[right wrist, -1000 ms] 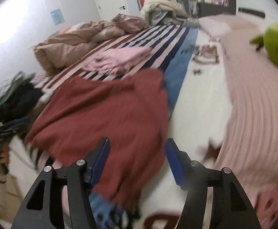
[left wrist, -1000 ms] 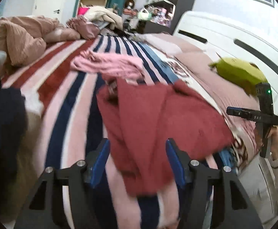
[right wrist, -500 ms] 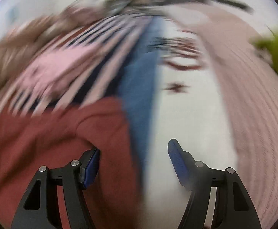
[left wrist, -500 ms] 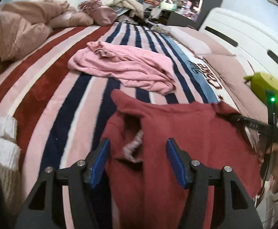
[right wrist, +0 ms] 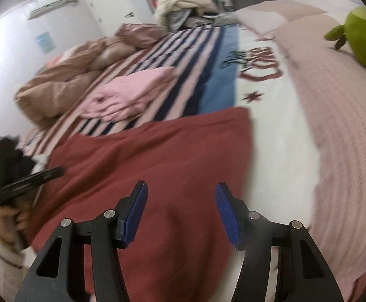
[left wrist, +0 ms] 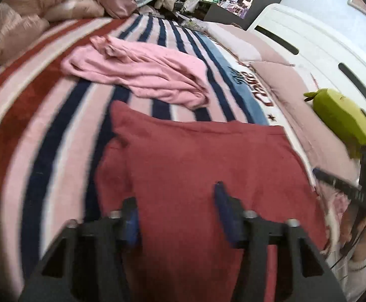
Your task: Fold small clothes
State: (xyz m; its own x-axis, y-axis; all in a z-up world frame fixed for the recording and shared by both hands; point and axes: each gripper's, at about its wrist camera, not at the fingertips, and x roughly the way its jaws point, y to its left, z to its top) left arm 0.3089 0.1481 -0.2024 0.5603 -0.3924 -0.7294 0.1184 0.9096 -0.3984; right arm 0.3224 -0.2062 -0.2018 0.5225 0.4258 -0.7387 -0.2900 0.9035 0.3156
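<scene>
Both grippers hover low over the flat dark-red knit garment point(left wrist: 203, 166), fingers released.
Bare striped bed blanket point(left wrist: 44, 115) lies beyond the left gripper point(left wrist: 175, 209); white bedding beside the right gripper point(right wrist: 180, 201).

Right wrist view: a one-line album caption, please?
Open right hand-held gripper above a dark red knit garment spread on the striped bed blanket.

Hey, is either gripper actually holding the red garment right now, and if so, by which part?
Nothing is held. The left gripper and right gripper are both open above the red garment, which lies spread on the bed.
</scene>
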